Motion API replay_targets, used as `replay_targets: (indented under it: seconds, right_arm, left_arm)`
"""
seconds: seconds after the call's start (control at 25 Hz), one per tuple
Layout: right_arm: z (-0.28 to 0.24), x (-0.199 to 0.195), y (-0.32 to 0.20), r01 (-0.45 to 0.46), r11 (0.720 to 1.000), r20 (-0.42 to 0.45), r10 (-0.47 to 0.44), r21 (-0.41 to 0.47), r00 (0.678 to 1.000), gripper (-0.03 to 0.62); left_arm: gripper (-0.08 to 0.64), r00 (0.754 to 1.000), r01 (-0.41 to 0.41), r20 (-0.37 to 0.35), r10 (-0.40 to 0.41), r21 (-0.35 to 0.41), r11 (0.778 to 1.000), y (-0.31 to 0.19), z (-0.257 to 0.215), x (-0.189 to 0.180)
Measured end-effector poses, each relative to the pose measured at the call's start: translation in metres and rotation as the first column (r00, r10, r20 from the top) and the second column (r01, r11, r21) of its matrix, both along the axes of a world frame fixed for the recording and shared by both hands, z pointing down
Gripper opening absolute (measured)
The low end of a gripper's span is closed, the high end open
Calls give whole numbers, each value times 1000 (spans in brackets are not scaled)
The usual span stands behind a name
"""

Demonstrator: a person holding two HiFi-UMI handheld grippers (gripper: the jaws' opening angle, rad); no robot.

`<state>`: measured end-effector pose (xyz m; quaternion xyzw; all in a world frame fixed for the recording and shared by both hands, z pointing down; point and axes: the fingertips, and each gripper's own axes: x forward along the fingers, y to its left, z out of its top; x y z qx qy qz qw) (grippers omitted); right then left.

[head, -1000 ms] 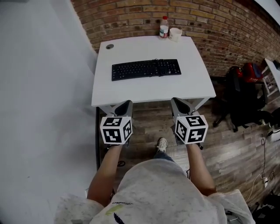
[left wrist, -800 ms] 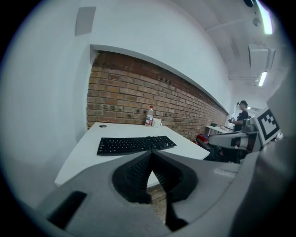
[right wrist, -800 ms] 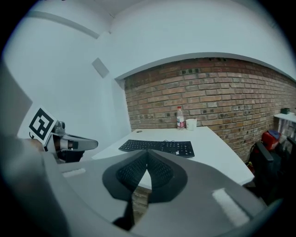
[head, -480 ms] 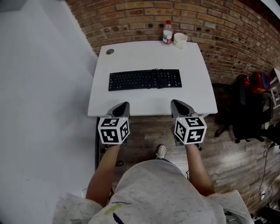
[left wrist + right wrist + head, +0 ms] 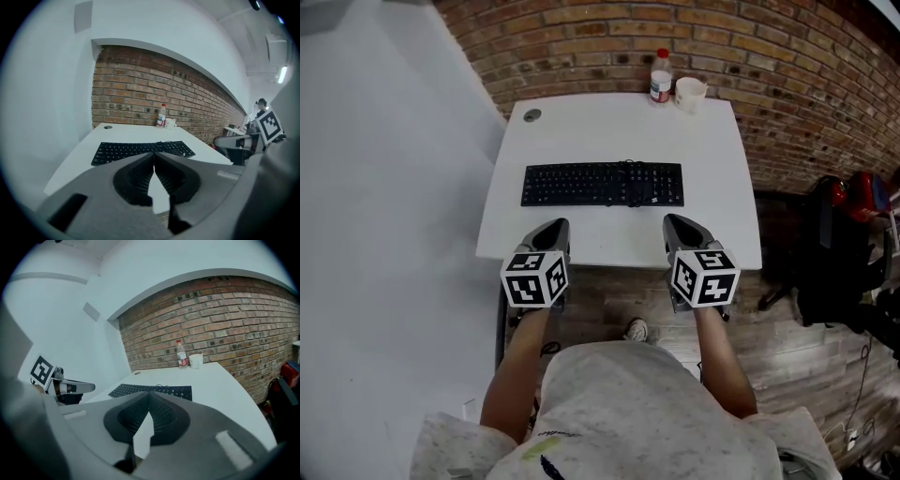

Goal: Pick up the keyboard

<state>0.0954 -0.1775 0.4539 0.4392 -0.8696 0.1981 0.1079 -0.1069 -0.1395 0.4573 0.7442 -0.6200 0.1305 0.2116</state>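
A black keyboard (image 5: 602, 184) lies flat across the middle of a white table (image 5: 712, 150); it also shows in the left gripper view (image 5: 122, 151) and the right gripper view (image 5: 173, 391). My left gripper (image 5: 549, 228) hovers over the table's near edge, short of the keyboard's left half, jaws shut and empty (image 5: 153, 153). My right gripper (image 5: 675, 223) is level with it, short of the keyboard's right half, also shut on nothing (image 5: 149, 393).
A plastic bottle (image 5: 660, 76) and a white cup (image 5: 689, 93) stand at the table's far edge by the brick wall. A round cable hole (image 5: 532, 114) sits at the far left corner. Dark bags and a chair (image 5: 839, 234) stand on the wooden floor to the right.
Both grippers have moved forward, from in front of the table to over its near edge. The jaws stayed shut.
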Motion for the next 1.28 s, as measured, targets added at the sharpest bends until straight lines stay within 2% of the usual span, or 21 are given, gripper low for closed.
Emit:
replay_targets:
  seconds: [0.32, 0.44, 0.68, 0.88, 1.0, 1.28]
  right_arm:
    - [19, 9, -24, 33, 999, 5, -32, -39, 999, 48]
    - [24, 9, -35, 51, 997, 0, -51, -50, 999, 80]
    - [37, 9, -61, 51, 996, -10, -52, -72, 999, 97]
    - [50, 10, -90, 36, 993, -13, -37, -109, 999, 127]
    - [57, 9, -109, 20, 991, -20, -23, -129, 1000, 143]
    - [74, 5, -148, -15, 983, -55, 5, -182, 998, 222]
  left_arm:
    - [29, 998, 58, -1, -58, -19, 998, -12, 20, -13]
    - [48, 998, 69, 5, -69, -35, 997, -18, 28, -25]
    - [89, 994, 100, -30, -101, -46, 994, -40, 43, -52]
    - [132, 994, 92, -48, -96, -76, 993, -67, 59, -75]
    - [181, 994, 73, -68, -80, -92, 993, -84, 66, -91]
    - [264, 994, 54, -85, -66, -135, 989, -129, 80, -134]
